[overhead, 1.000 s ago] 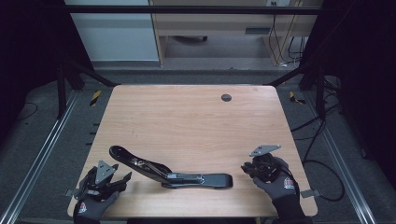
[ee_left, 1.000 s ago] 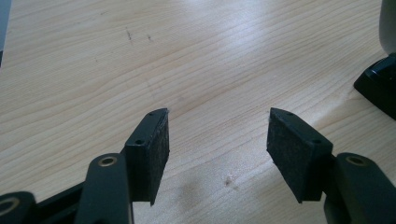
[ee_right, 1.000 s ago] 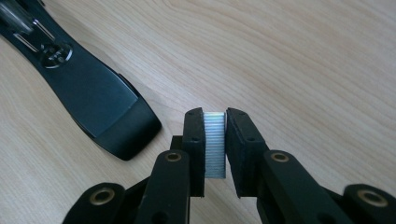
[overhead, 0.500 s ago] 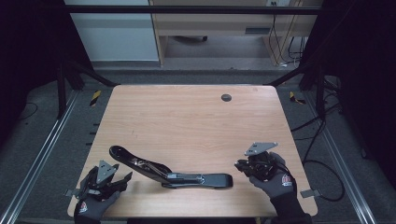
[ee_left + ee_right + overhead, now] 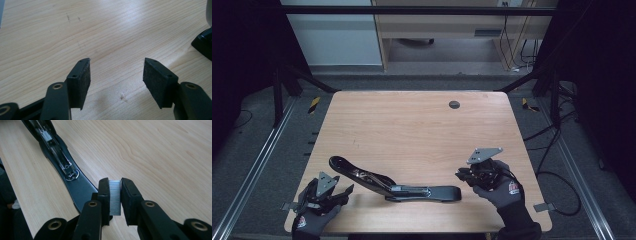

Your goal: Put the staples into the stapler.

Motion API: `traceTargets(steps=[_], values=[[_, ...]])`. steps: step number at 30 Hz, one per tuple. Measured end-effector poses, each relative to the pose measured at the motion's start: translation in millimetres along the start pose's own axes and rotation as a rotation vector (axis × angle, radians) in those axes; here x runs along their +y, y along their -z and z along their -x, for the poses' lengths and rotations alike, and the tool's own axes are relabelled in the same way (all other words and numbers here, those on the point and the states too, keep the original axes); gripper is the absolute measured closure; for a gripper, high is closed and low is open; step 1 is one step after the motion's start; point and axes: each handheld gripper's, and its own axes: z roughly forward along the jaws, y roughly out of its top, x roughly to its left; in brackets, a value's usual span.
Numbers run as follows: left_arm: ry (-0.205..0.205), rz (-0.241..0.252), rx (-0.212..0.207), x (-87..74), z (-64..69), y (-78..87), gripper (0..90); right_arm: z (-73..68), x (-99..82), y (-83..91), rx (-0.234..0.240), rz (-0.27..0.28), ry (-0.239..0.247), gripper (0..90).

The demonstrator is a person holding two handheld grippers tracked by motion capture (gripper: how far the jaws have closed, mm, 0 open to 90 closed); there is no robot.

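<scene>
A black stapler (image 5: 397, 185) lies swung open flat near the table's front edge, its staple channel (image 5: 60, 157) facing up. My right gripper (image 5: 462, 175) hovers just off the stapler's right end. In the right gripper view it (image 5: 115, 181) is shut on a silver strip of staples (image 5: 115, 197), held upright between the pads, with the stapler's end right below. My left gripper (image 5: 344, 192) rests at the front left, beside the stapler's other arm. Its jaws stand open (image 5: 116, 61) over bare wood with nothing between them. A black corner of the stapler (image 5: 203, 43) shows at the right edge of that view.
The wooden table (image 5: 412, 130) has a round dark grommet hole (image 5: 454, 104) at the back right. Metal frame rails run along both sides of the table, and cables lie on the floor at the right.
My right gripper has risen a little and drifted left toward the stapler's end, still holding the staples. The left gripper and the stapler have not moved.
</scene>
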Motion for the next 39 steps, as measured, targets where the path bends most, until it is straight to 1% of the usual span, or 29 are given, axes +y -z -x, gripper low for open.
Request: traceTargets(steps=[1,8,11,12,13,14,18,21,28,32,37,39], values=[[-0.001,0.000,0.001,0.1,0.2,-0.1,38.9,-0.6,1.2,0.0,0.005,0.000,-0.001,78.4],[-0.002,-0.002,0.004,0.1,0.0,-0.2,38.9,-6.1,13.0,-3.6,0.026,0.009,0.045,78.5],[-0.003,-0.002,0.003,0.1,0.1,-0.3,38.9,-8.2,17.5,-5.3,0.048,0.021,0.062,78.5],[-0.003,-0.002,0.003,0.1,0.1,-0.3,38.9,-9.3,19.7,-5.8,0.060,0.024,0.078,78.4],[-0.001,-0.001,0.002,0.1,0.2,-0.3,38.9,-9.3,19.7,-5.8,0.060,0.024,0.078,78.4],[-0.001,-0.001,0.003,0.1,0.2,-0.1,38.9,-10.6,22.9,-7.1,0.081,0.043,0.095,78.4],[-0.001,-0.002,0.002,0.1,0.2,-0.3,38.9,-12.7,27.9,-10.1,0.096,0.052,0.108,78.4],[-0.003,-0.003,0.003,0.1,0.0,-0.4,38.9,-14.6,31.0,-13.1,0.105,0.050,0.118,78.5],[-0.002,-0.002,0.001,0.1,0.3,-0.3,38.9,-21.4,41.6,-23.4,0.152,0.031,0.167,78.4],[-0.002,-0.002,0.001,0.1,0.1,-0.2,38.9,-25.8,48.5,-30.9,0.173,0.027,0.182,78.4],[-0.003,-0.001,0.000,0.2,0.2,-0.3,38.9,-29.4,52.7,-37.6,0.194,0.022,0.195,78.5],[-0.003,-0.001,0.001,0.2,0.3,-0.2,38.9,-31.5,54.6,-40.6,0.204,0.017,0.207,78.4]])
